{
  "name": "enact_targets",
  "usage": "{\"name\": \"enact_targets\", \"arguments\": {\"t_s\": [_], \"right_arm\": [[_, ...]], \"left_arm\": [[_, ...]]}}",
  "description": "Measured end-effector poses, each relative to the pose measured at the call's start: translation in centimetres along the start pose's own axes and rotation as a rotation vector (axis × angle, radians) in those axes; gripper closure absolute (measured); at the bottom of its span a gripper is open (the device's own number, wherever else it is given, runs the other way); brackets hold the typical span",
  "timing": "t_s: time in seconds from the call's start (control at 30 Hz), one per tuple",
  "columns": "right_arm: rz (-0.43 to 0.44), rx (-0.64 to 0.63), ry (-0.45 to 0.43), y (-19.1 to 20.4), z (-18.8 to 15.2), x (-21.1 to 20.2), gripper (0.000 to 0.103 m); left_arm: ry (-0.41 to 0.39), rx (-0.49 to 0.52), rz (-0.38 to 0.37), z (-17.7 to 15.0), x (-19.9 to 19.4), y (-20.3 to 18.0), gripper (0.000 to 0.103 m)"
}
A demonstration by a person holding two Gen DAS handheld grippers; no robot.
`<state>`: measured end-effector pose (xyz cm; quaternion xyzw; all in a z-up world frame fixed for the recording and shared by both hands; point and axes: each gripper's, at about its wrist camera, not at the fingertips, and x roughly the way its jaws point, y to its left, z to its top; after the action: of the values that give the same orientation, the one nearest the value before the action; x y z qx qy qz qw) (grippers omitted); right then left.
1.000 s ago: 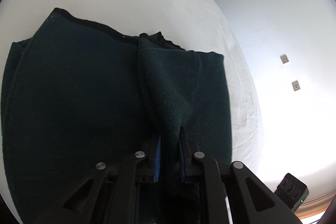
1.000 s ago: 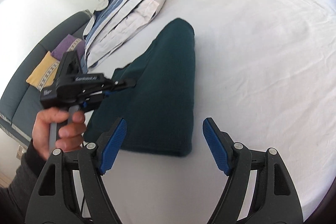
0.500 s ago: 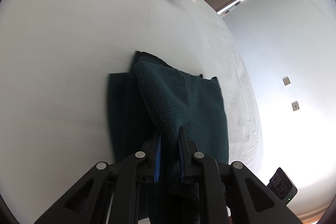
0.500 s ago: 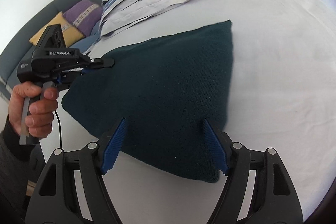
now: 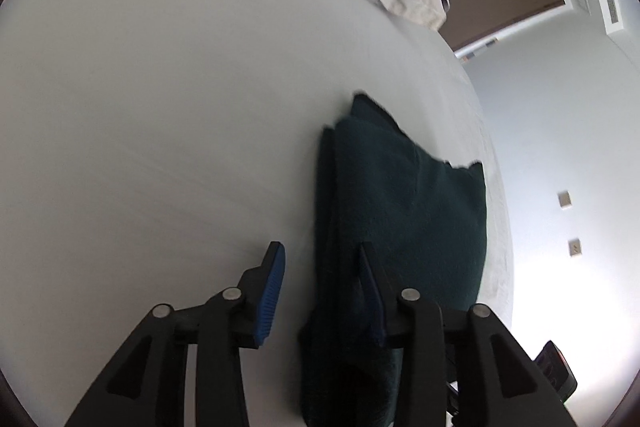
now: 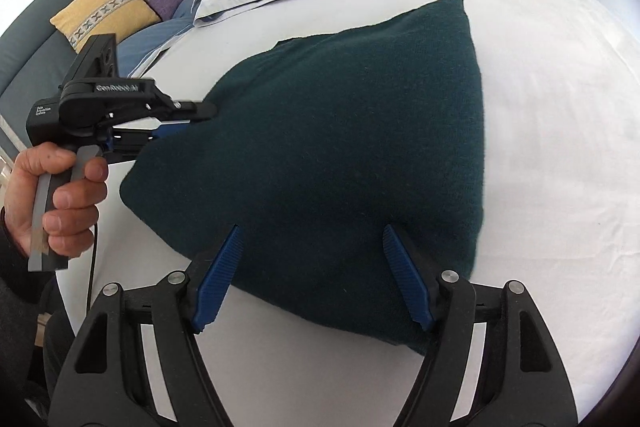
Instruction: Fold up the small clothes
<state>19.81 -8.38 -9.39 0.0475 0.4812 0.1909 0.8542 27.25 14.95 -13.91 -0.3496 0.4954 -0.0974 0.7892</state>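
— Your left gripper [image 5: 320, 291] was pinched on a fold of the dark green garment [image 5: 404, 211] a second ago. And now?

— Its jaws have just been opening; the cloth lies slack by the right-hand pad, no longer squeezed.

— The garment?

— It has gone from spread wide to folded narrow.

— Your right gripper [image 6: 310, 275]?

— It has come in over the garment's near edge, jaws slightly narrower.

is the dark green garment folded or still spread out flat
Folded. The dark green garment lies doubled on the white bed; stacked layer edges show in the left wrist view.
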Motion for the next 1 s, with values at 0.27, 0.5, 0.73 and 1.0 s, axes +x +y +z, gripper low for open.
{"name": "enact_targets", "arguments": {"t_s": [0.27, 0.5, 0.73, 1.0], "right_arm": [[0.175, 0.202, -0.138, -4.1, 2.8, -4.4, 0.036], [0.365, 0.407, -0.125, -8.8, 8.6, -1.3, 0.036], [0.439, 0.495, -0.061, -10.3, 15.8, 6.7, 0.036], [0.315, 0.609, -0.017, -15.4, 18.5, 13.9, 0.055]], "left_arm": [[-0.186, 0.337, 0.131, -2.4, -4.2, -9.2, 0.063], [-0.066, 0.38, 0.214, -4.4, 2.9, -8.2, 0.066], [-0.079, 0.404, 0.182, -4.6, 3.6, -7.0, 0.069], [-0.087, 0.401, 0.174, -4.9, 4.1, -7.4, 0.069]]}}
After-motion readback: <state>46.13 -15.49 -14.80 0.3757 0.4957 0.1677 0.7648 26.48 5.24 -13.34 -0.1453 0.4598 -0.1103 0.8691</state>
